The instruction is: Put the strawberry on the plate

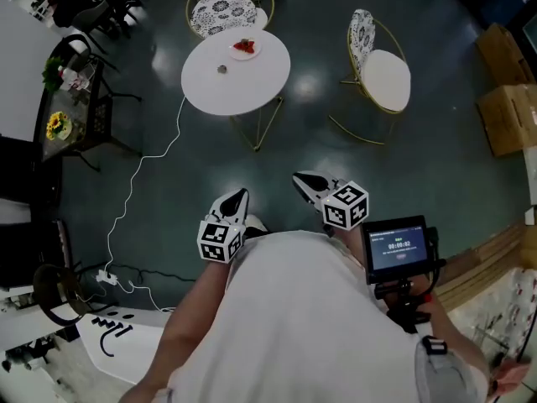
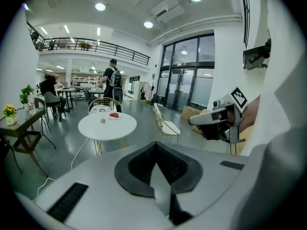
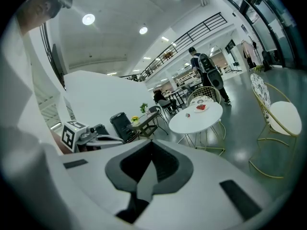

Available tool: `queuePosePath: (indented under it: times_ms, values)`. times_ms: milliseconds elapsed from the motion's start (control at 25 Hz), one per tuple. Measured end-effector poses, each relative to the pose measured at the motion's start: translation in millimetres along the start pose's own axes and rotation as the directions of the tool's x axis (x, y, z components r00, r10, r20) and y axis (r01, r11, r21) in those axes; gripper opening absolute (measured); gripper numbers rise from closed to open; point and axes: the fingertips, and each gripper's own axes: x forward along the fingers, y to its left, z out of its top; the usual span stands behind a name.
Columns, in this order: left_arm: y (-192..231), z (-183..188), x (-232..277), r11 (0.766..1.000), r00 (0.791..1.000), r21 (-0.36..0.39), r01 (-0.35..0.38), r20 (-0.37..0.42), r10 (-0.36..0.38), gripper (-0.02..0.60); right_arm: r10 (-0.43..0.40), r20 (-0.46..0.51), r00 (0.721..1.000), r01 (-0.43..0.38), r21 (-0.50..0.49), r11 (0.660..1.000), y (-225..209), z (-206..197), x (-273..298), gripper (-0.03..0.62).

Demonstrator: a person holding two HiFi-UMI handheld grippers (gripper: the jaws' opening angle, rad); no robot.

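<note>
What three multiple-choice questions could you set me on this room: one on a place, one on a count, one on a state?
1. Where is the plate?
A. on the round table
B. on the floor
C. on a chair seat

2. How many gold-framed chairs stand by that table?
A. one
B. two
C. four

3. How do the jaws of the left gripper stand?
A. wide apart
B. shut on a spoon
C. shut, with nothing between them

Answers:
1. A, the head view shows the plate on the white table top.
2. B, one chair stands behind the table and one to its right.
3. C, the left gripper view shows the two pads meeting with nothing between them.
</note>
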Motion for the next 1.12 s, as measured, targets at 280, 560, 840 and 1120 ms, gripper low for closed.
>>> queuePosePath:
  times_ms: [280,560,840,1120]
  values:
    - [45,3,3,1.0,1.0,0.007,-0.005,-0.031,0.005,0.008,0.0,-0.012,1.0,0.0,0.031,1.0,-5,8,48,0.008]
    - [91,13,-3,1.0,1.0,-0.007,-0.017,-0.02,0.017,0.008,0.013,-0.033,0.999,-0.012,0.037,0.999,5,18,96,0.008]
    - [137,3,-19,0.998,0.999,-0.053,-0.037,-0.022,0.036,0.008,0.019,-0.072,0.997,-0.018,0.022,1.0,21,23,143,0.008]
    - [171,-16,-35,0.995,0.999,-0.087,-0.04,-0.028,0.038,0.008,0.026,-0.107,0.994,-0.025,0.009,1.0,42,11,181,0.008]
